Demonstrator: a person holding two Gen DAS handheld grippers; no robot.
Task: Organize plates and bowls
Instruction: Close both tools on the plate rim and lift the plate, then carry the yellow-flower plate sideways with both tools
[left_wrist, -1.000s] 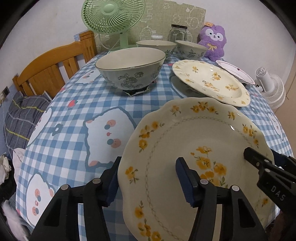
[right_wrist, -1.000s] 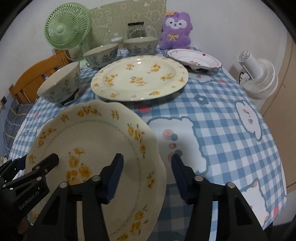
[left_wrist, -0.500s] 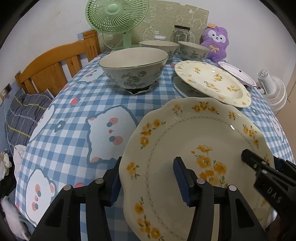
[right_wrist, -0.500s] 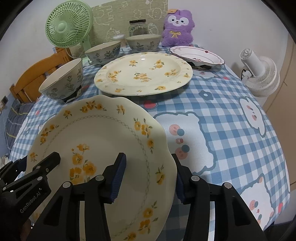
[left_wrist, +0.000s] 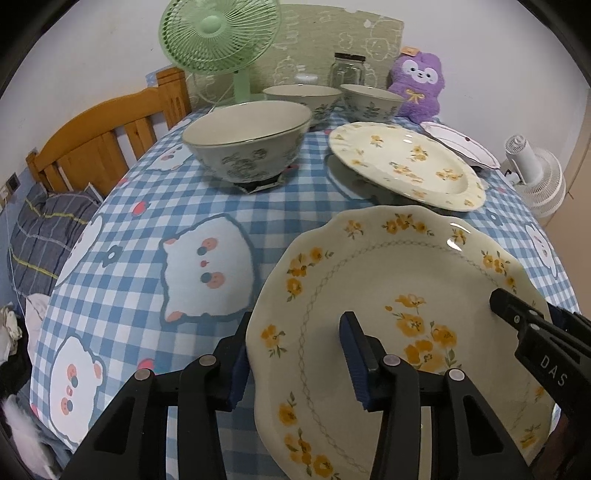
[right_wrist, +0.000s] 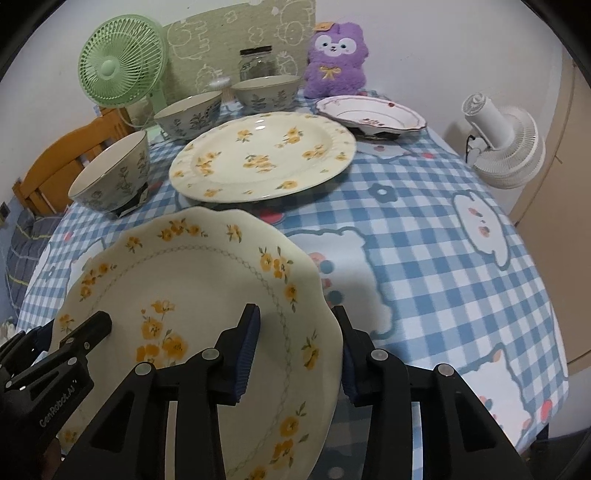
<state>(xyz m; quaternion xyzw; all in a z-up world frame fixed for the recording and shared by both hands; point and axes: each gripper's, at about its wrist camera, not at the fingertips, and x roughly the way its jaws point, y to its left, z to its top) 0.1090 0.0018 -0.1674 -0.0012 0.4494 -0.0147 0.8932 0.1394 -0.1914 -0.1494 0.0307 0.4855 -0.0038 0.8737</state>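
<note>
A scalloped cream plate with yellow flowers (left_wrist: 388, 280) (right_wrist: 192, 280) is held above the near table edge. My left gripper (left_wrist: 295, 354) straddles its left rim, one finger above and one below. My right gripper (right_wrist: 295, 347) straddles its right rim the same way. Both jaws stand partly apart around the rim; firm contact is unclear. A larger yellow-flower plate (left_wrist: 406, 166) (right_wrist: 262, 155) lies mid-table. A big patterned bowl (left_wrist: 247, 140) (right_wrist: 110, 173) stands at the left, two more bowls (left_wrist: 303, 99) (left_wrist: 373, 101) behind. A pink-rimmed plate (right_wrist: 369, 112) sits at the back right.
The table has a blue checked cloth (left_wrist: 184, 229). A green fan (left_wrist: 218, 33), a glass jar (left_wrist: 349, 70) and a purple plush (left_wrist: 419, 85) line the back edge. A wooden chair (left_wrist: 99, 136) stands at the left, a white fan (right_wrist: 506, 144) at the right.
Both grippers and the scalloped plate have risen and tilted slightly; the table's far objects sit lower in view. Both jaws have stayed around the plate's rims.
</note>
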